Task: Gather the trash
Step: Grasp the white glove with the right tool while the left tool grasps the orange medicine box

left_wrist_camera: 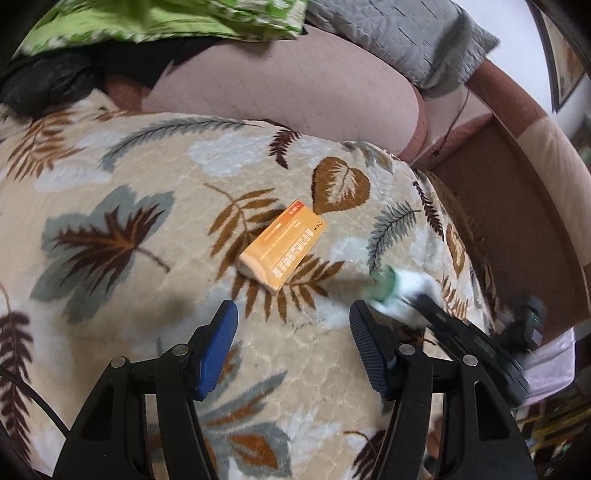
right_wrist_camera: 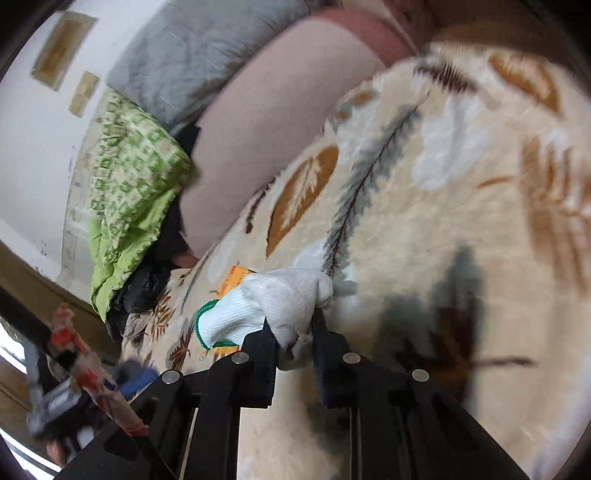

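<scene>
An orange cardboard box [left_wrist_camera: 283,246] lies on the leaf-patterned blanket [left_wrist_camera: 129,184], just ahead of my left gripper [left_wrist_camera: 293,323], which hangs open above the blanket with nothing between its blue pads. At the right of the left wrist view, my right gripper [left_wrist_camera: 413,301] carries a white knitted glove with a green cuff [left_wrist_camera: 397,291], blurred by motion. In the right wrist view my right gripper [right_wrist_camera: 293,326] is shut on that white glove [right_wrist_camera: 273,302], lifted over the blanket [right_wrist_camera: 443,229]. A corner of the orange box [right_wrist_camera: 236,278] peeks out behind the glove.
A pinkish sofa back cushion [left_wrist_camera: 288,96] rises behind the blanket, with a grey quilted pillow [left_wrist_camera: 399,37] and a green patterned cloth [left_wrist_camera: 159,18] on top. A black plastic bag [right_wrist_camera: 144,288] sits at the sofa's far end. The brown sofa arm [left_wrist_camera: 517,206] borders the right.
</scene>
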`<state>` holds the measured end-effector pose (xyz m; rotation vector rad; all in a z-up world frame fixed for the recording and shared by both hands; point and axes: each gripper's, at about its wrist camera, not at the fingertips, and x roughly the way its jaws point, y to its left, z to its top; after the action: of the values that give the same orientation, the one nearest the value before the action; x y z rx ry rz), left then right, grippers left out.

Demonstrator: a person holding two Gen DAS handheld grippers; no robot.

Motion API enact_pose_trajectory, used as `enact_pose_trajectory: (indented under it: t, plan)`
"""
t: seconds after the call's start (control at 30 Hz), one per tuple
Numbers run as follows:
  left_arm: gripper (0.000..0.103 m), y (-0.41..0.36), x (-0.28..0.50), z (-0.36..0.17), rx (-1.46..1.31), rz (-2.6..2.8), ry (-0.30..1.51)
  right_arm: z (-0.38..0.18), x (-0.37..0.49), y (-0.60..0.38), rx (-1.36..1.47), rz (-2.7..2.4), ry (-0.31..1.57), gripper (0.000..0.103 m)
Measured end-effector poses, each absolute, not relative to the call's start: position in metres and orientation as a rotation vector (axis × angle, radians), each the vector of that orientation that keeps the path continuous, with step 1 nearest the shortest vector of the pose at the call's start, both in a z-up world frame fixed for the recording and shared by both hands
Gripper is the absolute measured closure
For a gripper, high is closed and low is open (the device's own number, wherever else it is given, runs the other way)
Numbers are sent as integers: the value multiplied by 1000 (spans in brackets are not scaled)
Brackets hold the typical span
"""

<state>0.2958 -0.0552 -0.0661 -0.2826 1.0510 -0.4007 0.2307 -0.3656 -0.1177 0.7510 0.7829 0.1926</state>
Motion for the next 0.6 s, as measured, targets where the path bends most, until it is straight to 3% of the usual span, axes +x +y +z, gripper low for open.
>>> enact_pose_trajectory:
  t: [0.3, 0.6]
  plan:
    - [41, -96, 356, -88, -105, -449, 1045, -85, 141, -390, 695, 115, 628, 85]
    - [40, -123, 370, -122, -24, -403, 1106, -100, 118, -397, 770, 129, 645, 85]
